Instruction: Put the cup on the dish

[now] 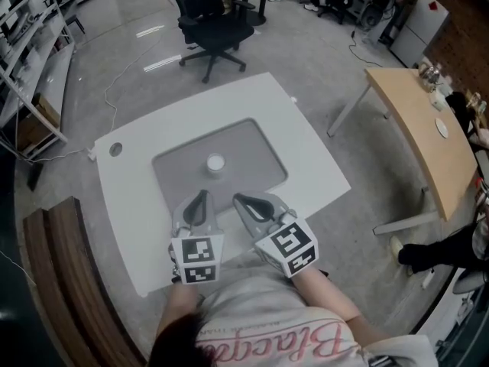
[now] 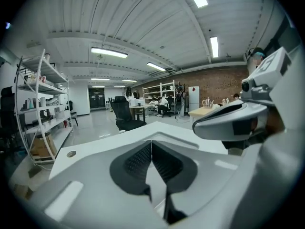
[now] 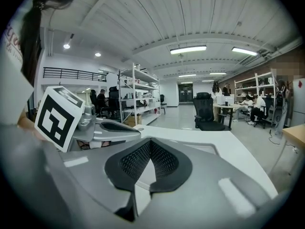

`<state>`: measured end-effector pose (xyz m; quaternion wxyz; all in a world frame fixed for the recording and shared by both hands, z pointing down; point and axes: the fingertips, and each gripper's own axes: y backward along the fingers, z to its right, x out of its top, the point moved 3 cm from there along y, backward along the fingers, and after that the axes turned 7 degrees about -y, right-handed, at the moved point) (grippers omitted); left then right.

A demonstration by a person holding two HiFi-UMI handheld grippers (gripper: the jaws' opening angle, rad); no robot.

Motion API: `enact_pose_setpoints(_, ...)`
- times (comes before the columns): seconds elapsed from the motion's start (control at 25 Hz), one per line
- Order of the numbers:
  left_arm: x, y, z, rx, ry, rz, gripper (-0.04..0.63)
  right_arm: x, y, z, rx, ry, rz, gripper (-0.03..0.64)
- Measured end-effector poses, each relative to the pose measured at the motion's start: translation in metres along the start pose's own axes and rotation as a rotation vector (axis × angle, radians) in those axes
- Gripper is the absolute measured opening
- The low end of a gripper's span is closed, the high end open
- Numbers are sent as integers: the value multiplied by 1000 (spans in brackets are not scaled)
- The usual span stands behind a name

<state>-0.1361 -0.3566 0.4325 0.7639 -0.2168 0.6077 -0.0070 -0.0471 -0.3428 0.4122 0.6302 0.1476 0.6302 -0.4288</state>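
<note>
**Both grippers shut and empty, cup sits out on the mat**

- Large white rectangular worktop [image 1: 306,151] fills the middle of my head view, turned at an angle. There's polished grey floor all round it.
- Grey rectangular mat [image 1: 252,155] lies in the centre of the worktop.
- Black wheeled office chair [image 1: 214,29] is on the floor beyond the far edge, apart from the worktop. Light wooden table [image 1: 420,128] is off to the right, also apart.
- Left gripper [image 1: 202,197] is at the near edge of the mat, pointing forward and slightly down. Its own view shows the black ribbed pads [image 2: 138,159] pressed together at the tips with nothing between them.
- Right gripper [image 1: 238,199] is just beside the left one, tips near each other but not touching. Its jaws are pressed together too, with nothing pinched in its own view.
- Small white round cup [image 1: 215,163] is on the mat near its centre, ahead of both grippers and clear of them. It's too small from the head view for me to tell whether a dish is under it. Neither gripper view shows it.
- Small round grey hole [image 1: 115,149] sits near the worktop's left corner.
</note>
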Motion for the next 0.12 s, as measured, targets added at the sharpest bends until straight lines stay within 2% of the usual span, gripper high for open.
enact_pose_setpoints(0.12,1,4,2,3,-11,-8,0,-1,0,-2,-3,9,3,0)
